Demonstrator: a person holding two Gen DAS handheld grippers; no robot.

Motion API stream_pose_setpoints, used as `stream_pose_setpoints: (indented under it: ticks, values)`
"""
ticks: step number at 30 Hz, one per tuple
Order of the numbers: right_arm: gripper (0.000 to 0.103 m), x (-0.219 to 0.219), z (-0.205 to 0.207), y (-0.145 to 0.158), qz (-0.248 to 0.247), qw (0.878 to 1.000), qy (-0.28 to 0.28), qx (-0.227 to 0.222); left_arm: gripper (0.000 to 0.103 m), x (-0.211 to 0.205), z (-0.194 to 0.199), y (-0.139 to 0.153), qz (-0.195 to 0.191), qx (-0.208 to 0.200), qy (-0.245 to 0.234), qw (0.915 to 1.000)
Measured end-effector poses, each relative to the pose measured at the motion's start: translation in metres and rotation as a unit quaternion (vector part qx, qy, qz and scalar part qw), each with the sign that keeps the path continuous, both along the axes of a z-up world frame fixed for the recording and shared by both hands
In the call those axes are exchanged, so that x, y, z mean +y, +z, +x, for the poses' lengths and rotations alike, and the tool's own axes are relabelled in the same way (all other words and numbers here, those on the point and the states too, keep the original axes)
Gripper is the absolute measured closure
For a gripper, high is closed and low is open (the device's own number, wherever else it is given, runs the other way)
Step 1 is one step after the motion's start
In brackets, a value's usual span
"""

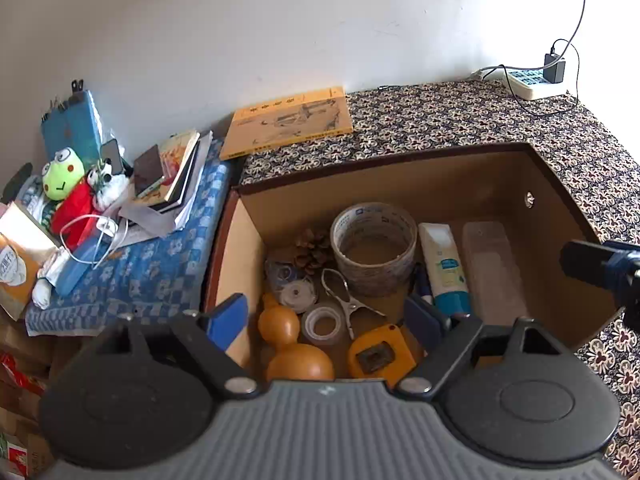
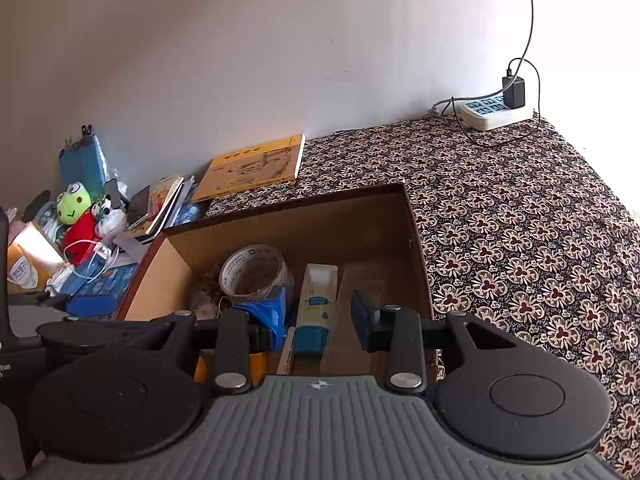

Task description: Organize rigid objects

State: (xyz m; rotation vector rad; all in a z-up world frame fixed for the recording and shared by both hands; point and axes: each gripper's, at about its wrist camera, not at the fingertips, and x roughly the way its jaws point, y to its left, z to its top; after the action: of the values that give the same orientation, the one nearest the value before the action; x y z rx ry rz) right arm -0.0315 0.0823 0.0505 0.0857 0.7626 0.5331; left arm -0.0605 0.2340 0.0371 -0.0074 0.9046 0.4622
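An open brown cardboard box (image 1: 380, 164) holds a large tape roll (image 1: 376, 276), a pine cone (image 1: 312, 248), a clear tape dispenser (image 1: 290, 284), a metal clip (image 1: 344, 300), a small clear tape roll (image 1: 320, 312), an orange gourd (image 1: 296, 352), a yellow tape measure (image 1: 378, 354), a white and blue tube (image 1: 444, 264) and a clear plastic case (image 1: 492, 268). My left gripper (image 1: 324, 320) hangs open over the box's near side, holding nothing. My right gripper (image 2: 316, 320) is open above the tube (image 2: 318, 300), with the tape roll (image 2: 256, 251) beyond its left finger.
The box sits in a surface covered by a dark flowered cloth (image 1: 480, 116). A yellow book (image 1: 288, 122) lies behind it, and a power strip (image 1: 532, 80) with a charger stands at the far right. Plush toys (image 1: 62, 176), stacked books (image 1: 172, 172) and cables crowd the left.
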Motion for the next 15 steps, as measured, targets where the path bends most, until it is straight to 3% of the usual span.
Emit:
stream_pose_setpoints:
  ticks: [15]
  values:
    - [0.083,0.009,0.015,-0.010,-0.007,1.000,0.006,-0.005,0.017,0.012,0.004,-0.012,-0.009,0.003,0.025,0.9996]
